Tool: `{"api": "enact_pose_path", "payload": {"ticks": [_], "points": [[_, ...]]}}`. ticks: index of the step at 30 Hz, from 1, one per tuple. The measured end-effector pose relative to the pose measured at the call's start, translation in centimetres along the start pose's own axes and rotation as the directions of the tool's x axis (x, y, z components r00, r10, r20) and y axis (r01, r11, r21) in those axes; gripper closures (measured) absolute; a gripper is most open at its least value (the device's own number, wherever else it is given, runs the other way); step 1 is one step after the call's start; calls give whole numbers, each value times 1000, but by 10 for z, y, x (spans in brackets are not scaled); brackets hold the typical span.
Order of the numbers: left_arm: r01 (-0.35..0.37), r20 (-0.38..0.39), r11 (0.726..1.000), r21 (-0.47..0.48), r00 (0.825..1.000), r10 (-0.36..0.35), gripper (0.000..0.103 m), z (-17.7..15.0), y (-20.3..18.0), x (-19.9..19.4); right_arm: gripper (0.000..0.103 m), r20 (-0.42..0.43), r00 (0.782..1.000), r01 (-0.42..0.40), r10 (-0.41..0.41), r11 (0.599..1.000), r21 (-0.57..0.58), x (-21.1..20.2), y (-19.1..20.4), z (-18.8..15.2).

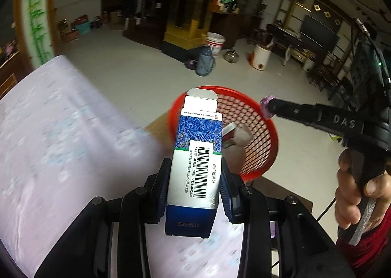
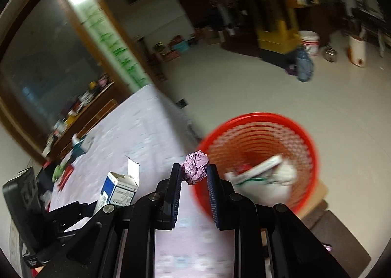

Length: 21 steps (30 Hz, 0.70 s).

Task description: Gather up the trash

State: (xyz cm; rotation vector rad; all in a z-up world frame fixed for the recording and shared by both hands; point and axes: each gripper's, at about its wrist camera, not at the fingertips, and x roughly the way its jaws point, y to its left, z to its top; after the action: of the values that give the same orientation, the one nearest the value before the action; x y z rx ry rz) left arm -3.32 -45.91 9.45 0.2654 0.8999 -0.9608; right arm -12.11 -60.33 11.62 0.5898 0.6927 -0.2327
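My left gripper [image 1: 195,168] is shut on a blue and white carton [image 1: 195,156] with a barcode and an open top flap. Its upper end stands in front of the near rim of a red mesh basket [image 1: 259,131], which holds a red and white box and white paper. My right gripper [image 2: 194,170] is shut on a crumpled pink paper ball [image 2: 195,167], beside the red basket [image 2: 293,136]. In the left wrist view the right gripper [image 1: 266,108] comes in from the right over the basket's rim, with the pink ball [image 1: 266,108] at its tip. The carton [image 2: 119,189] also shows in the right wrist view.
A table with a pale lilac patterned cloth [image 1: 61,143] lies to the left; small items [image 2: 73,151] sit at its far end. The basket stands off the table's edge on a low brown surface [image 2: 317,195]. Buckets [image 1: 215,42] and a blue bottle [image 1: 205,63] stand across the floor.
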Motion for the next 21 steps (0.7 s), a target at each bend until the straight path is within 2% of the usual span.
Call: {"api": "enact_pose_path", "payload": {"ticks": [6,8,10,13,16,18,20,21], "points": [[15,-8,1000,1,1000,-15,66,21,-20,36,79,-17,999,40,-39,996,78,8,-53,15],[8,-2,1000,-5,1000,-8,49,24,-22,41,78,-23,999,47,-46,995,85,12,-62,19],[5,10,1000,-18,1000,-5,44,24,-20,41,76,-30,998,58,-56,995,82,17,-67,23],[6,13,1000,-22,1000,-6,44,23,-20,38,66,-26,997,71,-69,994,81,20,-70,27],[-56,71,998,-17,996,57,44,13,-16,18,66,-14,997,79,-79,994,72,16,-70,27],[-119,113,993,-26,986,121,39,3,-14,-2,64,14,994,103,-104,994,47,7,-64,23],[-162,162,986,-45,973,167,24,-6,-11,-20,58,54,987,149,-150,989,13,-5,-53,14],[-201,189,978,-60,959,209,22,-14,-9,-32,51,83,982,173,-172,985,-6,-14,-45,8]]}}
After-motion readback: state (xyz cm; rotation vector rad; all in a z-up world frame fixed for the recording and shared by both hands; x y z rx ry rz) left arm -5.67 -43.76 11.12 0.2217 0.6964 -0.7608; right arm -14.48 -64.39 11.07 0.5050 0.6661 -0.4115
